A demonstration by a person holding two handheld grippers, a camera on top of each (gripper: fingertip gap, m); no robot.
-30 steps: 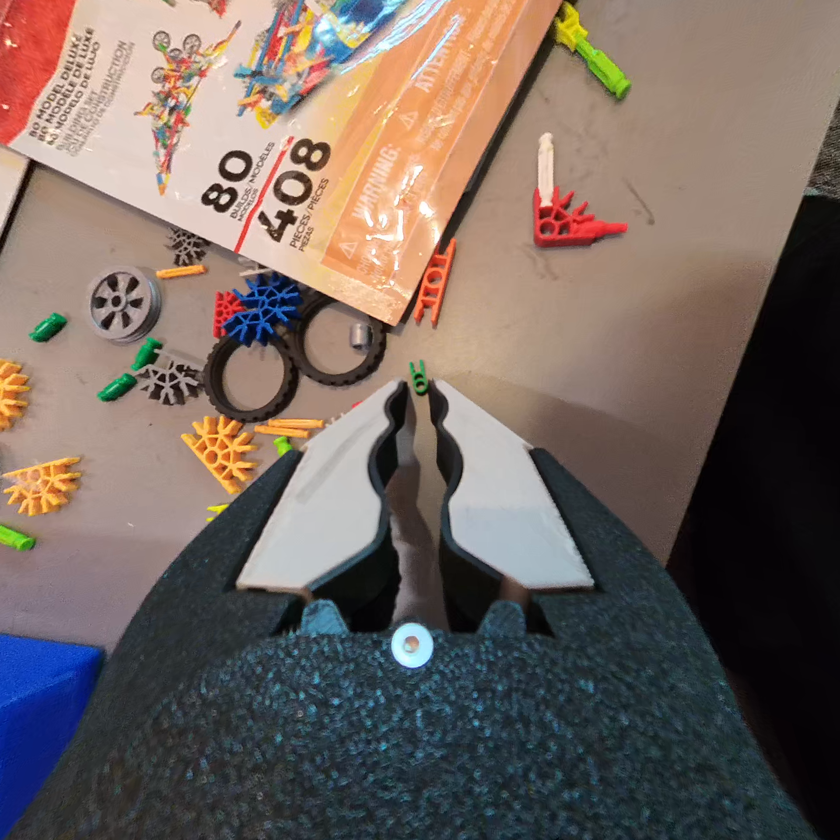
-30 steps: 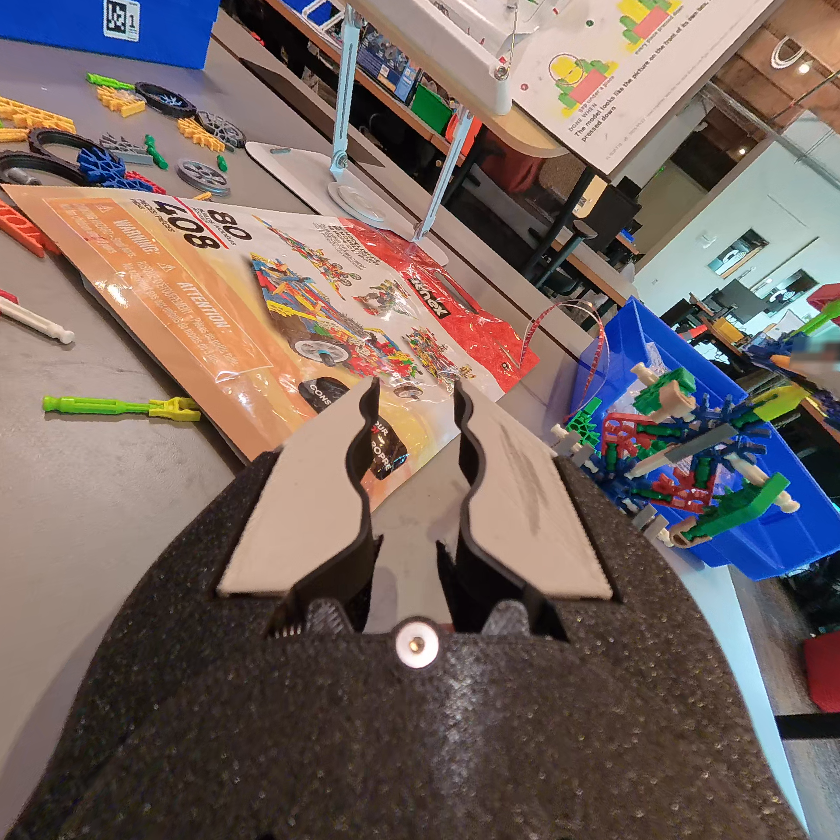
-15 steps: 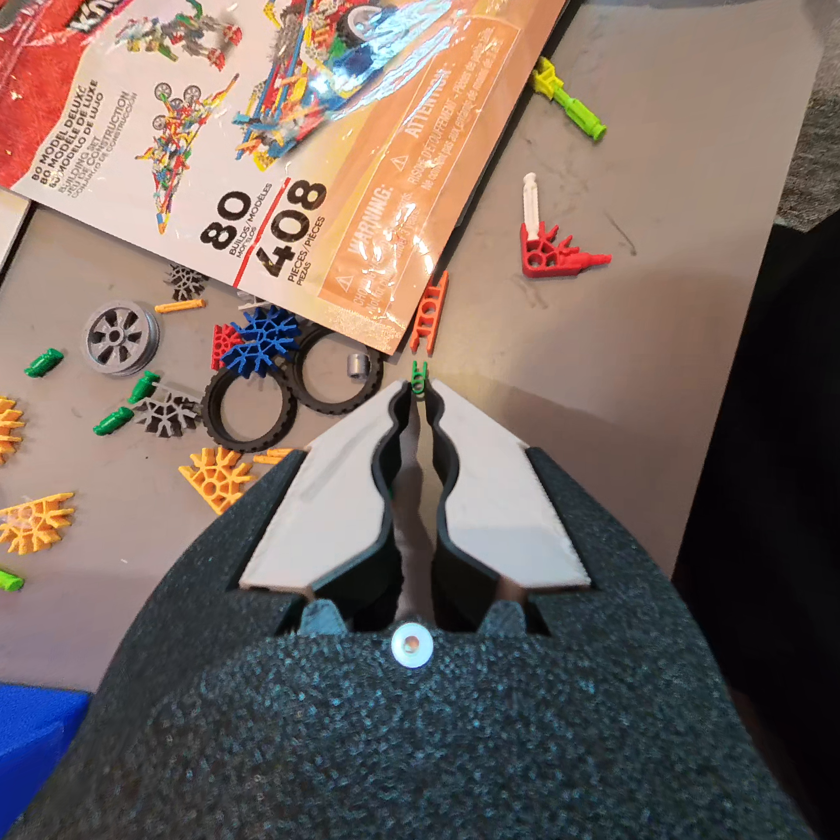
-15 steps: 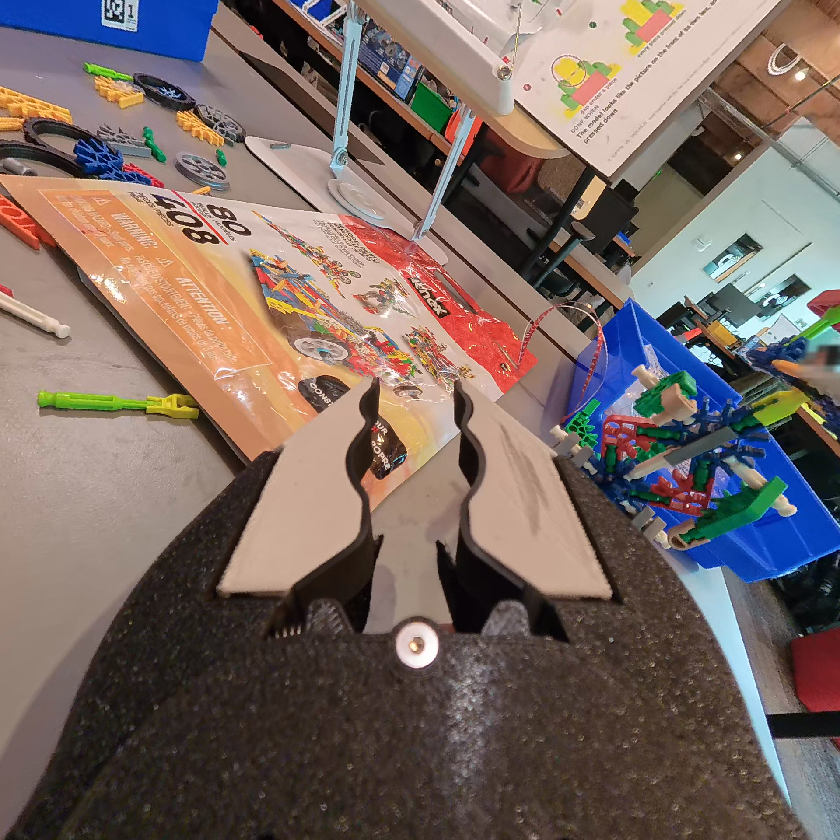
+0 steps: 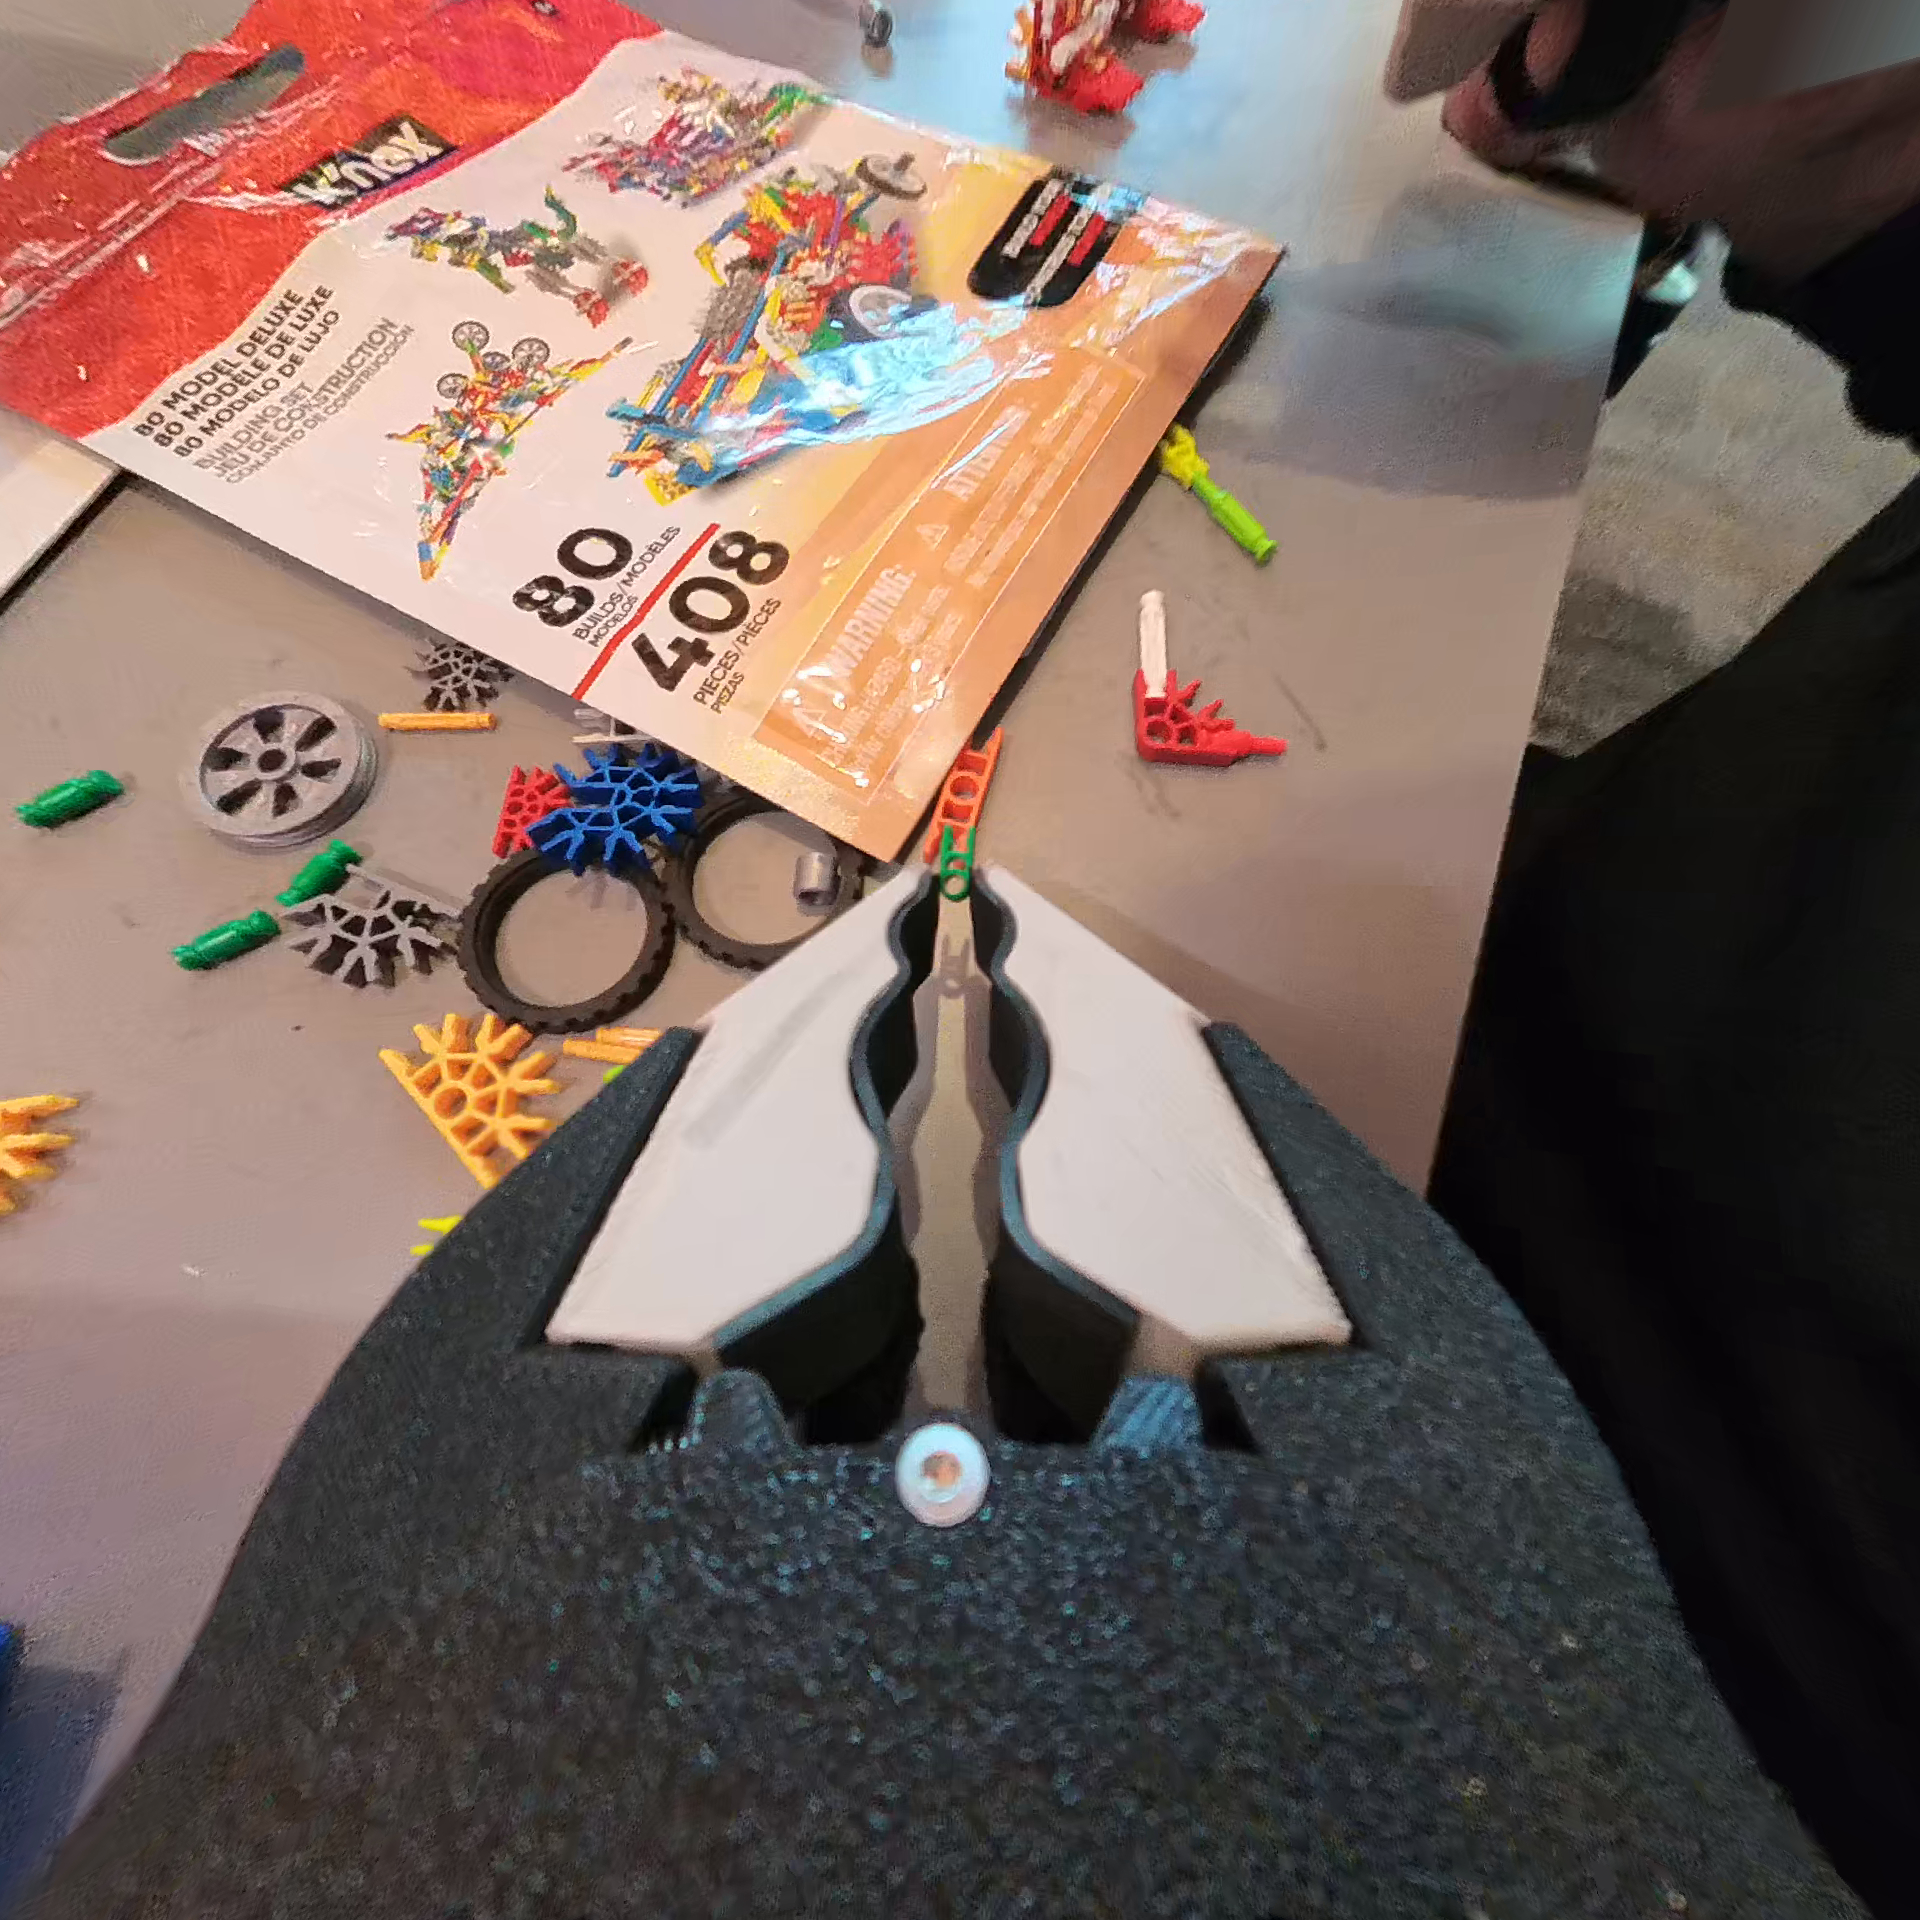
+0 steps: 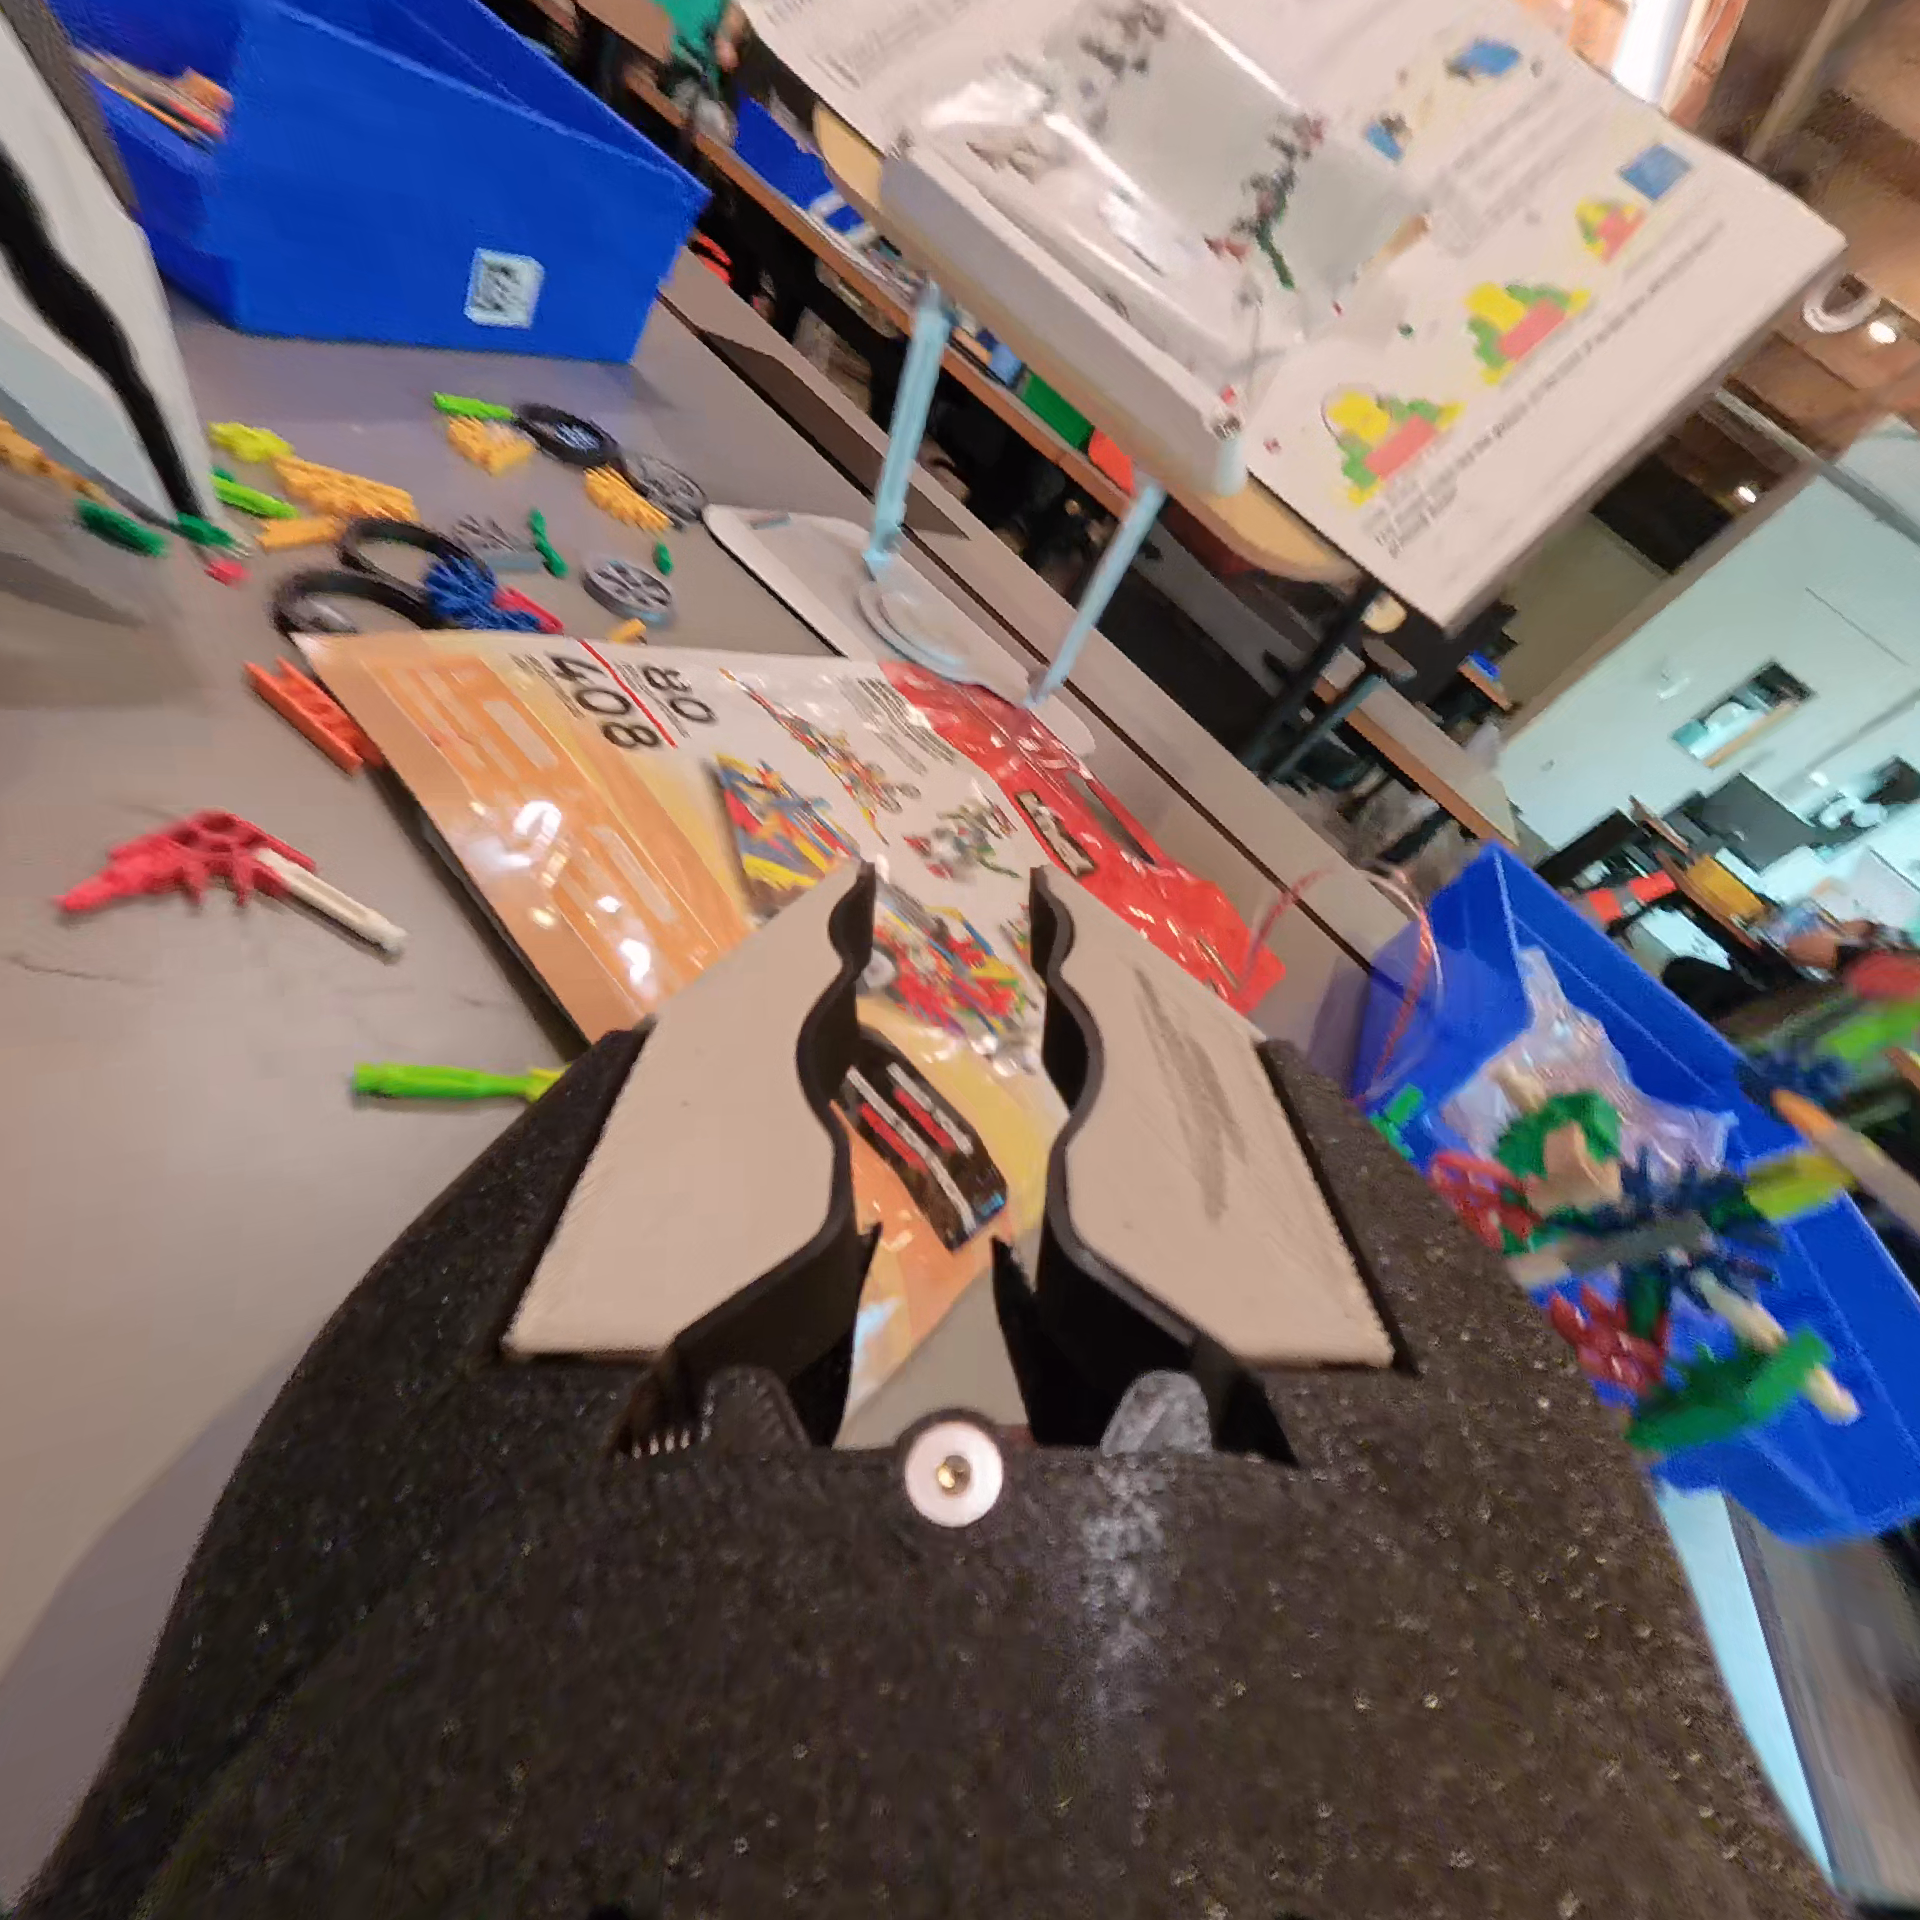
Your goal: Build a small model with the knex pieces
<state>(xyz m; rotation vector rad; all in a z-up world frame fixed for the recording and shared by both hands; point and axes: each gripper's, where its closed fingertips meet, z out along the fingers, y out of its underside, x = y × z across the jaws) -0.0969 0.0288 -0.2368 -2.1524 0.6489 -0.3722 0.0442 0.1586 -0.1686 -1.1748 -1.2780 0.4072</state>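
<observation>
One green rod pinched lengthwise in left tool.

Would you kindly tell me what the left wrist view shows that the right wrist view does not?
Only the left wrist view: the left claw shut on a small green connector, and a person's hand at the table's far corner.

Only the right wrist view: the right claw open and empty, a tilted instruction board, and a blue bin of parts.

Both: the toy packaging sheet, red connector and black tyres.
</observation>
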